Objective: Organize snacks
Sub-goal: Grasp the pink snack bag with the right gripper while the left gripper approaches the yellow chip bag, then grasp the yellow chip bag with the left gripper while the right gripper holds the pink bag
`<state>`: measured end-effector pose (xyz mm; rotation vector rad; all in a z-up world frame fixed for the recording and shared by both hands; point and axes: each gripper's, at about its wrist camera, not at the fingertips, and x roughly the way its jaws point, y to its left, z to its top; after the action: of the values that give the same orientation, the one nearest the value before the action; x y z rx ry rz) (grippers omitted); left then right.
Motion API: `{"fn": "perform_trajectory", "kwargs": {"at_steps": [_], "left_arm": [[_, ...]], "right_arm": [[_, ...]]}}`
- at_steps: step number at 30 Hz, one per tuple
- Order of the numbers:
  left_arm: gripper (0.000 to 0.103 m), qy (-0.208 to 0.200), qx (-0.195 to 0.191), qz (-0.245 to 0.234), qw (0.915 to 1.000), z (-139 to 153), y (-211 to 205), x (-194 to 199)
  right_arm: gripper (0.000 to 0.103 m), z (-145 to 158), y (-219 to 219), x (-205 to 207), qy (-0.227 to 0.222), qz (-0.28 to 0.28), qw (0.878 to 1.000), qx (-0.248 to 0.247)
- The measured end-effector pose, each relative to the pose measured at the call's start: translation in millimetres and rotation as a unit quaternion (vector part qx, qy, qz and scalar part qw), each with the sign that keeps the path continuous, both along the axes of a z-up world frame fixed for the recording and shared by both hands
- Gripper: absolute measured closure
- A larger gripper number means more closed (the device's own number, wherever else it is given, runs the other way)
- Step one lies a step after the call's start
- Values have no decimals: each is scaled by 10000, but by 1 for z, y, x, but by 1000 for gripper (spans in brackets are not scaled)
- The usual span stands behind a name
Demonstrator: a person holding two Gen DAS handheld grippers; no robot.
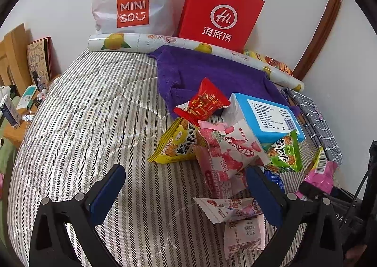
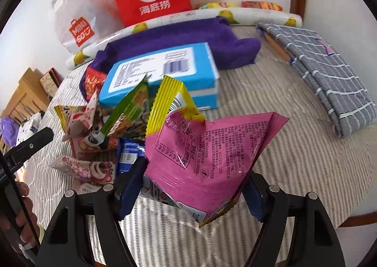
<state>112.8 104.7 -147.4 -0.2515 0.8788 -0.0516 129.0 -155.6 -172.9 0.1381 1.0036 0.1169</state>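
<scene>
A heap of snack packets lies on a striped bed: a red packet (image 1: 203, 102), a yellow one (image 1: 176, 143), a pink-and-white lychee one (image 1: 232, 151), a green one (image 1: 286, 152) and a blue box (image 1: 266, 116). My left gripper (image 1: 186, 186) is open and empty just in front of the heap, with small white packets (image 1: 232, 210) between its fingers. My right gripper (image 2: 195, 186) is shut on a pink-and-yellow snack bag (image 2: 207, 151) and holds it above the bed, right of the heap. That bag also shows in the left wrist view (image 1: 321, 172).
A purple cloth (image 1: 212, 71) lies behind the heap. A white Miniso bag (image 1: 132, 0) and a red paper bag (image 1: 221, 12) stand against the wall behind a paper roll (image 1: 165, 42). A folded grey checked cloth (image 2: 325, 73) lies at the right. A wooden nightstand (image 1: 16, 123) stands left.
</scene>
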Motion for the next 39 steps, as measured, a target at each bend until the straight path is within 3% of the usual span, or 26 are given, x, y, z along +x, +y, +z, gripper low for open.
{"fn": "perform_trajectory", "kwargs": {"at_steps": [12, 28, 39], "left_arm": [[0, -23, 63, 64, 10000, 4, 1, -6], [0, -74, 269, 31, 9996, 5, 10, -14], [1, 34, 346, 152, 9993, -2, 10, 6]], "right_arm": [[28, 1, -27, -2, -105, -366, 9991, -177], [28, 0, -24, -5, -178, -296, 9993, -167], [28, 0, -29, 0, -124, -253, 9996, -57]]}}
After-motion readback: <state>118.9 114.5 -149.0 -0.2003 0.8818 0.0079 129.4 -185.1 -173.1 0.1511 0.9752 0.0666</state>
